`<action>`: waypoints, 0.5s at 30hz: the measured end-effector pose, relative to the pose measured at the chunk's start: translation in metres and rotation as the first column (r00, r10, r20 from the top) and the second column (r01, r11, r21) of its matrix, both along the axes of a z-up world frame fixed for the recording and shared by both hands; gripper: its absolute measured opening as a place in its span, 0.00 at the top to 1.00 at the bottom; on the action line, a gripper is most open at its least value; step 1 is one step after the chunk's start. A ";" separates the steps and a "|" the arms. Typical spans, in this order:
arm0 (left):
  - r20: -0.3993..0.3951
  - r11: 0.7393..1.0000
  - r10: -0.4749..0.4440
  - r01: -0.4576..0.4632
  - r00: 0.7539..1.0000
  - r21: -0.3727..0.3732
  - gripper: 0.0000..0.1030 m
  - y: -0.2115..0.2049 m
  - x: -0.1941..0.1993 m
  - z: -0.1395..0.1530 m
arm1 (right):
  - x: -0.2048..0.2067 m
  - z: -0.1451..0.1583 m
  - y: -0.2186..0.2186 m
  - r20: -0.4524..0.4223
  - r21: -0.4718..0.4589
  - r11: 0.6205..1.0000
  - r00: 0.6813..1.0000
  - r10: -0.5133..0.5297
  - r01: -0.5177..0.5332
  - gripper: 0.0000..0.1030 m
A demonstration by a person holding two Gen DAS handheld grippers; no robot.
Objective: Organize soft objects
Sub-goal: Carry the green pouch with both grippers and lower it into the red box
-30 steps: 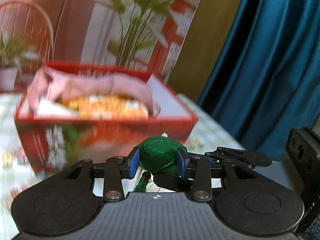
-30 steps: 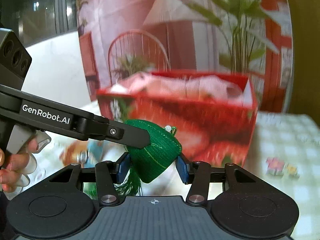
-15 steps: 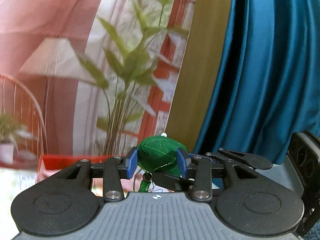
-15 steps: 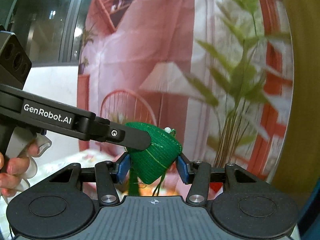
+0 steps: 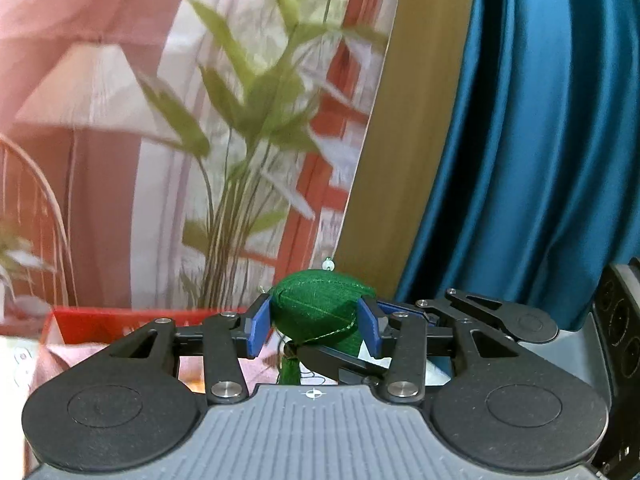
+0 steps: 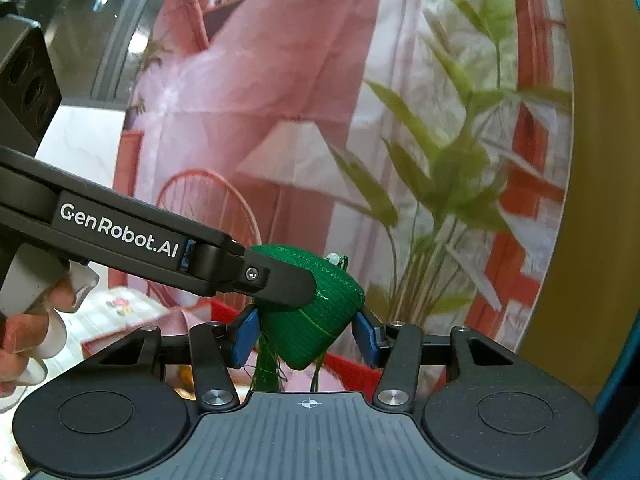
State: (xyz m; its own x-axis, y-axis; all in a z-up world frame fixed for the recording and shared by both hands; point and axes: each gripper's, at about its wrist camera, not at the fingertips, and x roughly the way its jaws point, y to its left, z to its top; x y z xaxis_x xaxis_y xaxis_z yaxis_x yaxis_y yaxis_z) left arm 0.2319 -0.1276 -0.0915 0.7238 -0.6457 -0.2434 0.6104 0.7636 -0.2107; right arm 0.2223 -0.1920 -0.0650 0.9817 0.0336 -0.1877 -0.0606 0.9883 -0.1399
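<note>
Left gripper [image 5: 315,328] jaws opening around green pouch [image 5: 320,310] | red box [image 5: 100,320] below | curtain [image 5: 520,140] right

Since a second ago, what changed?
Both grippers rose: the red box dropped from mid-frame to the bottom edge. The left gripper is opening, its pads still beside the green stuffed ornament. Unchanged: the ornament sits between both grippers' pads, the right gripper included.
</note>
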 end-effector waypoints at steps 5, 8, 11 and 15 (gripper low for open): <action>-0.086 0.999 -0.015 0.018 0.996 0.034 0.53 -0.010 0.017 -0.023 | 0.008 -0.029 -0.009 -0.072 0.023 1.000 0.997 -0.015 0.016 0.54; -0.130 0.998 -0.021 0.030 0.991 0.061 0.53 -0.015 0.025 -0.035 | 0.010 -0.047 -0.013 -0.116 0.041 0.999 0.993 -0.022 0.027 0.54; -0.167 0.997 -0.027 0.039 0.986 0.073 0.53 -0.019 0.032 -0.044 | 0.012 -0.062 -0.017 -0.153 0.064 0.997 0.988 -0.029 0.039 0.54; -0.190 0.994 -0.032 0.051 0.981 0.095 0.52 -0.024 0.037 -0.053 | 0.013 -0.077 -0.020 -0.186 0.085 0.995 0.982 -0.041 0.058 0.54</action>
